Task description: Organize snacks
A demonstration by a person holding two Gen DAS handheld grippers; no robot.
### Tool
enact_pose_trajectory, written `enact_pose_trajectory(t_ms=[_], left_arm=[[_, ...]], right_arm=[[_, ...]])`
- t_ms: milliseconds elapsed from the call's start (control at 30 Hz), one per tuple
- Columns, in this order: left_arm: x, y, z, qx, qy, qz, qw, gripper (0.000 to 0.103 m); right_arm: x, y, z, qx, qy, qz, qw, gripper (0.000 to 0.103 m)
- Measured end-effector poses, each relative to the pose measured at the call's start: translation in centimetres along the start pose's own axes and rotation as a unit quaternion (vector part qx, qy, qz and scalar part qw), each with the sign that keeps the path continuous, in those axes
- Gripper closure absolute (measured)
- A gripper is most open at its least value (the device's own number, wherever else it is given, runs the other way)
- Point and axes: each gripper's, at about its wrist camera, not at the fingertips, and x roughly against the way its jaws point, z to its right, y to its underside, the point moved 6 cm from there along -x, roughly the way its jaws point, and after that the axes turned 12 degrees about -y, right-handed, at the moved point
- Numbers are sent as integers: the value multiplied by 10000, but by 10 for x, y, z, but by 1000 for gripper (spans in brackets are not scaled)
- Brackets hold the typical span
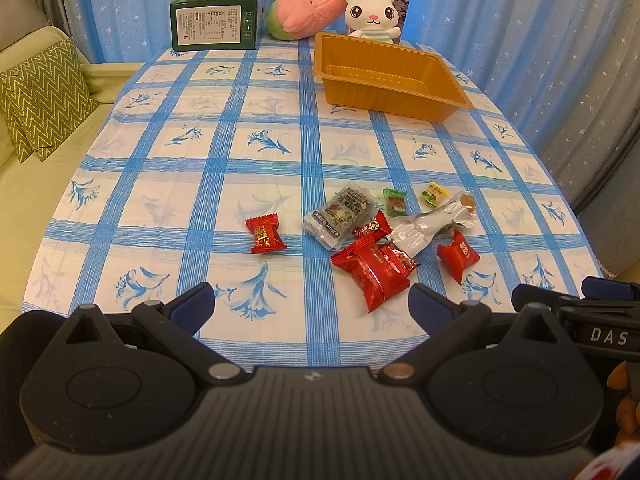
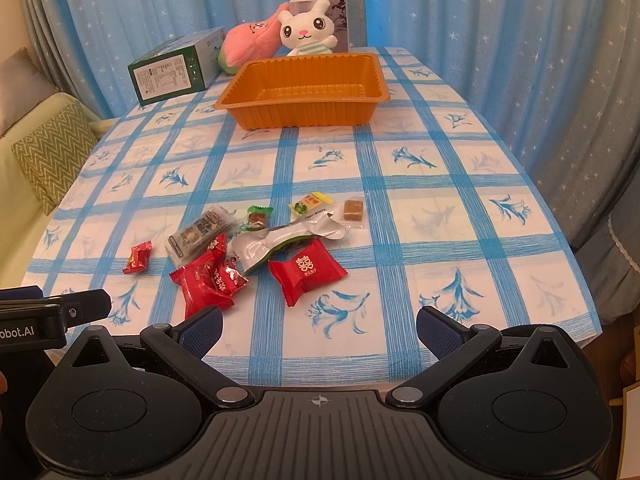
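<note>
Several wrapped snacks lie in a loose pile on the near part of the table: a large red packet [image 1: 372,272] [image 2: 204,284], a red candy with a gold character [image 2: 306,270] [image 1: 458,255], a lone red candy [image 1: 265,236] [image 2: 138,258], a clear-wrapped dark bar [image 1: 342,214] [image 2: 200,232], a silver pouch [image 1: 424,228] [image 2: 288,238] and small green and yellow sweets. An empty orange tray [image 1: 384,92] [image 2: 304,114] stands at the far end. My left gripper [image 1: 312,304] and right gripper [image 2: 320,328] are both open and empty, just short of the pile.
A green box [image 1: 218,20] [image 2: 172,70], a pink plush [image 1: 308,12] [image 2: 250,42] and a white rabbit plush [image 1: 372,12] [image 2: 306,28] stand at the table's far edge. A sofa with a green cushion [image 1: 40,96] is at the left. Blue curtains hang behind.
</note>
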Motion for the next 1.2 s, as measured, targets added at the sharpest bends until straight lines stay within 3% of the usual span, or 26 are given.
enact_pose_trajectory(t_ms=[267, 567, 600, 667, 800, 967, 1200], left_arm=[[-1, -1, 0, 2, -26, 0, 10000, 1], [-24, -3, -6, 63, -47, -129, 9999, 8], [-27, -4, -7, 64, -58, -138, 9999, 9], [-32, -7, -8, 59, -63, -156, 9998, 12], [-43, -13, -8, 3, -55, -166, 9998, 15], [-61, -21, -11, 22, -14, -257, 9997, 20], [-77, -26, -13, 84, 5, -348, 9994, 20]], right_arm=[[-2, -1, 2, -90, 43, 81, 9999, 1], [-16, -7, 20, -431, -36, 271, 9987, 1], [-19, -9, 21, -492, -96, 291, 9983, 3], [-28, -12, 22, -579, -194, 234, 9979, 18], [-46, -15, 22, -733, -279, 160, 9968, 23], [-68, -20, 24, -1025, -369, 200, 9938, 37], [-94, -24, 38, -1585, -315, 210, 9866, 44]])
